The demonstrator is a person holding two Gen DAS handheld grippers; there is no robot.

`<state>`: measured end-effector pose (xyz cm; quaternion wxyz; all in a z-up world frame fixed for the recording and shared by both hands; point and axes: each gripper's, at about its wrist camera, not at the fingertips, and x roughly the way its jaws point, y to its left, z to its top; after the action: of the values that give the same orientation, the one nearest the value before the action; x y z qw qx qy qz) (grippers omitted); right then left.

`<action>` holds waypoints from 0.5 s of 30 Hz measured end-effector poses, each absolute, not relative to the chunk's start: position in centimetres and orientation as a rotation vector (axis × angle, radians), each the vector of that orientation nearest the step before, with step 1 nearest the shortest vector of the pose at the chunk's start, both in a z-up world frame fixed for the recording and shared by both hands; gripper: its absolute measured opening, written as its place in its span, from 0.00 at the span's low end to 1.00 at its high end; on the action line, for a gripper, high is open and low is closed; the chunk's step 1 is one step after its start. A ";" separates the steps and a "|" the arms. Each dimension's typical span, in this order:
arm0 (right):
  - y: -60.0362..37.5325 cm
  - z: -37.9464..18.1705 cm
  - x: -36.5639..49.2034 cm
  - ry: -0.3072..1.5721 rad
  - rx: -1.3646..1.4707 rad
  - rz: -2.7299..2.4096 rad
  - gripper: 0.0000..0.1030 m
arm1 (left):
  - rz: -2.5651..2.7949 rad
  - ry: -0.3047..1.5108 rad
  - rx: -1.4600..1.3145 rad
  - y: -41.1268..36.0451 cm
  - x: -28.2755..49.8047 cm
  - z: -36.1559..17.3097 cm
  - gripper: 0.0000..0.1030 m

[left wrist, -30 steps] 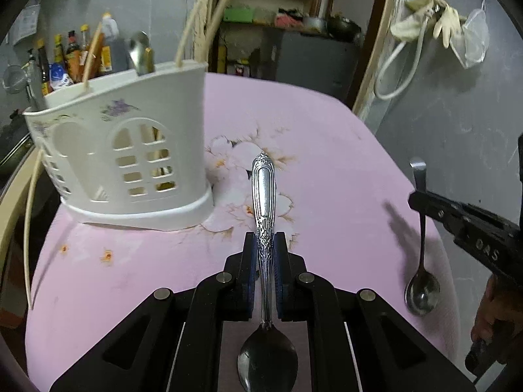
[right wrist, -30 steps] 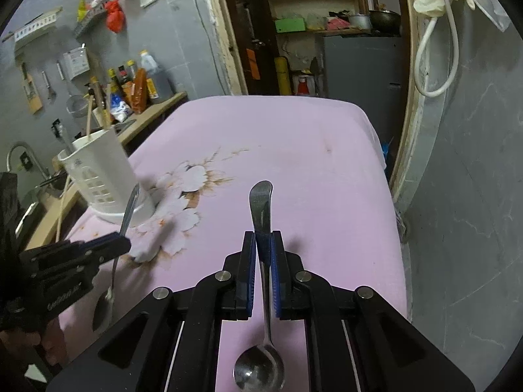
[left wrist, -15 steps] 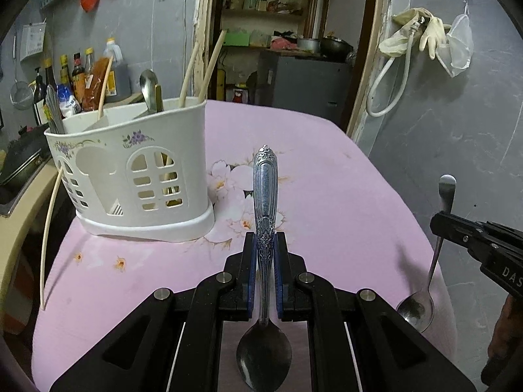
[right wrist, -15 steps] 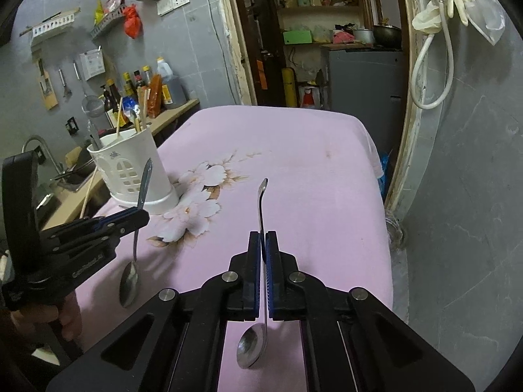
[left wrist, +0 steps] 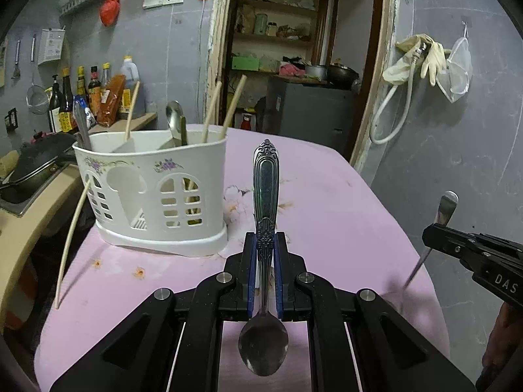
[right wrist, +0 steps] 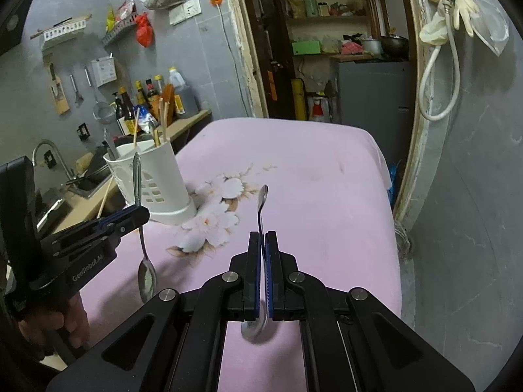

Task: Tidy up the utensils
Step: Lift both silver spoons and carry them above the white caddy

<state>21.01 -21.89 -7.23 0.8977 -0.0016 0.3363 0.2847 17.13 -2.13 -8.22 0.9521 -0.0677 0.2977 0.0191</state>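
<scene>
I must carry each spoon over the white holder [left wrist: 153,196] bowl-down and open only when it hangs inside a compartment. My left gripper [left wrist: 264,271] is clamped on the ornate spoon [left wrist: 265,192], the holder near, ahead to its left. My right gripper [right wrist: 262,271] pinches the plain spoon [right wrist: 261,202], probably edge-on; the holder stands well apart, on the pink tablecloth [right wrist: 310,179]

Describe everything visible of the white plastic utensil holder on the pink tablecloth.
The white plastic utensil holder stands upright on the pink flowered tablecloth, with arched cut-outs, grid slots, purple flower prints and a flared base. Inside lean wooden chopsticks and a metal spoon, bowl up. No gripper touches it.
</scene>
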 end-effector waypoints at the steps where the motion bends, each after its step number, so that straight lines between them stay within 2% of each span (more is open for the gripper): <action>1: -21.8 -7.2 21.0 0.695 -0.004 0.591 0.01 | 0.044 0.597 -0.133 -2.1 17.1 -8.0 0.07; 15: -19.3 -2.3 22.7 0.585 0.011 0.655 0.01 | 0.108 0.469 -0.190 1.5 17.0 -2.1 0.07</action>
<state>22.70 -19.33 -2.35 0.9051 0.0051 0.2834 0.3169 16.99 1.52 -2.11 0.9667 -0.0940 0.2321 0.0532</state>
